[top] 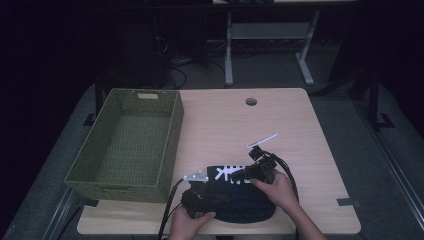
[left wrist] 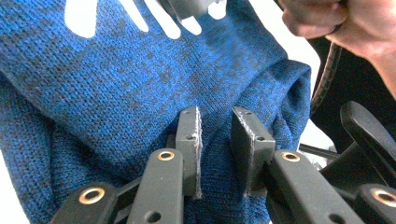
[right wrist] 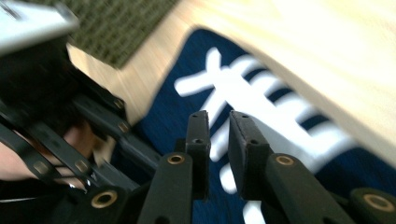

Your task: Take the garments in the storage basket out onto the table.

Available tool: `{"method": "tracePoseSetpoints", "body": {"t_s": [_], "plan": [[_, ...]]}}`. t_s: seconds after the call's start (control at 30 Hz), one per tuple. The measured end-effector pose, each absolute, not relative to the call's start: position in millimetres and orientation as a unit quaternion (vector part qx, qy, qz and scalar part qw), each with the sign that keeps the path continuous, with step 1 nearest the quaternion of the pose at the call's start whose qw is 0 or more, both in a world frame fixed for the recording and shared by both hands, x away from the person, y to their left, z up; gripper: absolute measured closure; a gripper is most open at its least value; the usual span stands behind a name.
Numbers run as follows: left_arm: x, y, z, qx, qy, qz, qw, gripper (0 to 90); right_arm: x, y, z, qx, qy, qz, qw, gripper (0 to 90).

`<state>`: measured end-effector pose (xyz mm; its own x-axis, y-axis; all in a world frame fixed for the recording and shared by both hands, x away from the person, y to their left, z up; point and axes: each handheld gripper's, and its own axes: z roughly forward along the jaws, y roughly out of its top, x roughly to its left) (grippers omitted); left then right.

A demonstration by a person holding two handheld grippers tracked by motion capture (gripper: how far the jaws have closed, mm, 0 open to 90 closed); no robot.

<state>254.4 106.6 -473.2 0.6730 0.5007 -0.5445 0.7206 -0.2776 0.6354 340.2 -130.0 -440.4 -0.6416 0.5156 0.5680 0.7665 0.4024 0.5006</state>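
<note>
Both tongs, left (left wrist: 215,140) and right (right wrist: 218,140), parted over blue knitted sweater (top: 245,197); green woven basket (top: 127,145), ten o'clock, unfilled.

A light wooden table (top: 280,125) with a round cable hole (top: 251,101) near its far edge carries three things. A green woven basket (top: 171,145) sits on its left side, overhanging the left edge. A dark blue knitted garment (top: 250,210) with a white pattern lies at the near edge. A small white stick (top: 262,140) rests just beyond it.
</note>
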Motion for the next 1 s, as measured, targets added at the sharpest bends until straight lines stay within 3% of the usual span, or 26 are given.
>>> {"method": "tracePoseSetpoints", "body": {"t_s": [0.2, 0.33, 0.8, 1.0], "plan": [[254.1, 107.2, -473.4, 0.789, 0.387, -0.122, 0.461, 72.7, 352.0, -103.3, -435.3, -0.379, -0.829, -0.379, 0.160, 76.6], [254.0, 107.4, -473.8, 0.786, 0.390, -0.124, 0.463, 72.6, 359.9, -97.4, -449.2, -0.394, -0.842, -0.336, 0.153, 81.0], [253.0, 107.3, -474.1, 0.785, 0.390, -0.123, 0.465, 72.3, 369.4, -61.6, -444.1, -0.385, -0.851, -0.323, 0.150, 78.1], [253.7, 108.3, -475.1, 0.784, 0.390, -0.126, 0.467, 72.2, 367.0, -75.5, -440.6, -0.392, -0.836, -0.348, 0.162, 76.1]]}}
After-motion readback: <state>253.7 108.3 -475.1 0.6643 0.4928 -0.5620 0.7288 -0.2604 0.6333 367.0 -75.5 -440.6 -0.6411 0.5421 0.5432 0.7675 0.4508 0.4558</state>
